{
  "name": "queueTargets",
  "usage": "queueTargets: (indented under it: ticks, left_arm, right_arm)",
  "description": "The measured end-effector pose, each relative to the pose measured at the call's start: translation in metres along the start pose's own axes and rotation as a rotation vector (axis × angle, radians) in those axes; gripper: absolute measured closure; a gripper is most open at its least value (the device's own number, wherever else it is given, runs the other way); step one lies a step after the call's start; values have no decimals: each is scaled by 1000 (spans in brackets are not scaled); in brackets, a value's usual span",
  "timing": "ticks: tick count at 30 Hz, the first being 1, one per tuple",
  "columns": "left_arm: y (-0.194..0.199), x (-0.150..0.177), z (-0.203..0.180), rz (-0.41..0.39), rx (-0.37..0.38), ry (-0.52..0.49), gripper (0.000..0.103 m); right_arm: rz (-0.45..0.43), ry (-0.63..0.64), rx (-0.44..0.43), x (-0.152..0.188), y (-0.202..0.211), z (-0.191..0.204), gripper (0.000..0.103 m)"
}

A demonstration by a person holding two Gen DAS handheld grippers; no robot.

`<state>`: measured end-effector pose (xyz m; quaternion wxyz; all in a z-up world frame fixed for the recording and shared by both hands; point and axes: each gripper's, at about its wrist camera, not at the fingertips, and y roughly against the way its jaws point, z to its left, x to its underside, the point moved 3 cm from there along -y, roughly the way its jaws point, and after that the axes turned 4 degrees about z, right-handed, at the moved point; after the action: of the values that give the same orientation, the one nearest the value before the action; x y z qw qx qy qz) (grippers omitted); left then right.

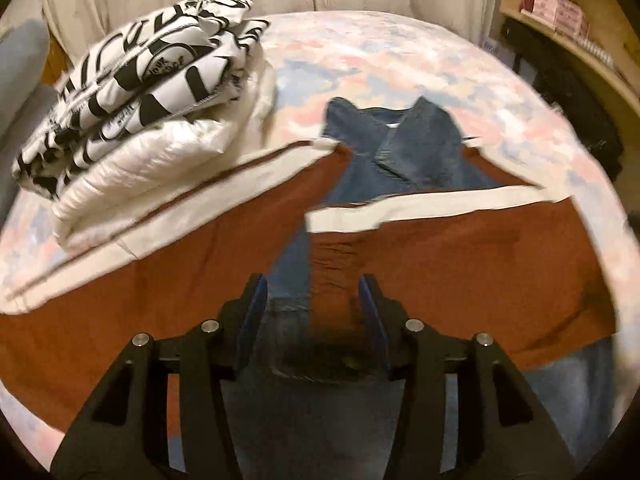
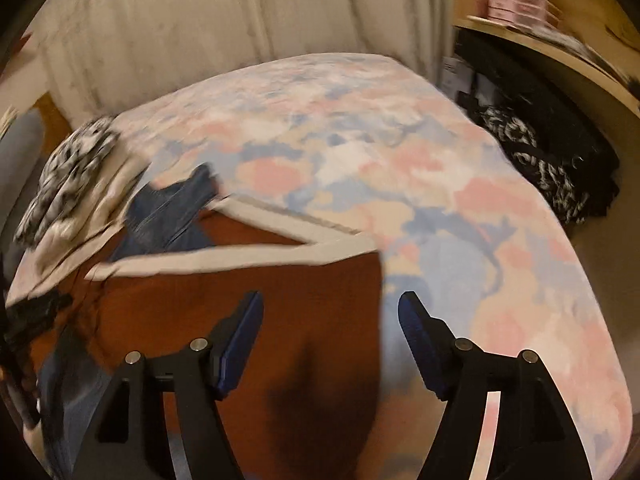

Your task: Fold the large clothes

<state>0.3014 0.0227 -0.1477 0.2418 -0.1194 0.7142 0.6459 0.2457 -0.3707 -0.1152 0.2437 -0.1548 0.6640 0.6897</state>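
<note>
**Garment flat on bed, both grippers off it**

Far left: folded stack (image 1: pixel 132 92), blurred in rt view. Centre: rust garment (image 1: pixel 440 264) w/ cream trim, spread over denim (image 1: pixel 400 148); near edge cut off. Left gripper (image 1: pixel 312 300) part open, nothing clamped. Right gripper (image 2: pixel 332 320) wide open, empty, over the garment's rt edge. Bedspread (image 2: pixel 460 208) at right.

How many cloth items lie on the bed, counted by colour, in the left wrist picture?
Black-and-white patterned, folded, top of the pile: 1
White, folded, bottom of the pile: 1
Rust-brown with cream bands, spread out: 1
Blue denim, under the brown one: 1
Total: 4
</note>
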Motion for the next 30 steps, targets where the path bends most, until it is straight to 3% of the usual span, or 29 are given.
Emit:
queueTargets:
  ticks: [2,6,10,12,14,19,23,30]
  left_arm:
    - [3,-1,-9,12,45,20,58]
    - [-3,3,-40,-9,41,-6,58]
    - [-38,21,-67,49,4,-41,58]
    - [-51,32,-70,73,-33,-58,58]
    - [-52,40,-68,55,-36,-63,58]
    - [-45,45,-60,42,6,-30,58]
    - [-47,44,-59,38,0,-30,58]
    - [-42,44,-62,42,-10,-33,55]
  right_arm:
    - [36,6,-62,14,0,24,32]
    - [135,46,-180,48,-20,77,34]
    - [211,49,-156,72,-47,92,42]
    - [249,7,-107,82,-57,77,46]
    - [243,-35,-64,87,-56,54,56]
    - [216,-127,149,99,-41,-16,56]
    - [215,-209,95,111,-28,-41,52]
    - [192,-196,98,107,-15,-41,52]
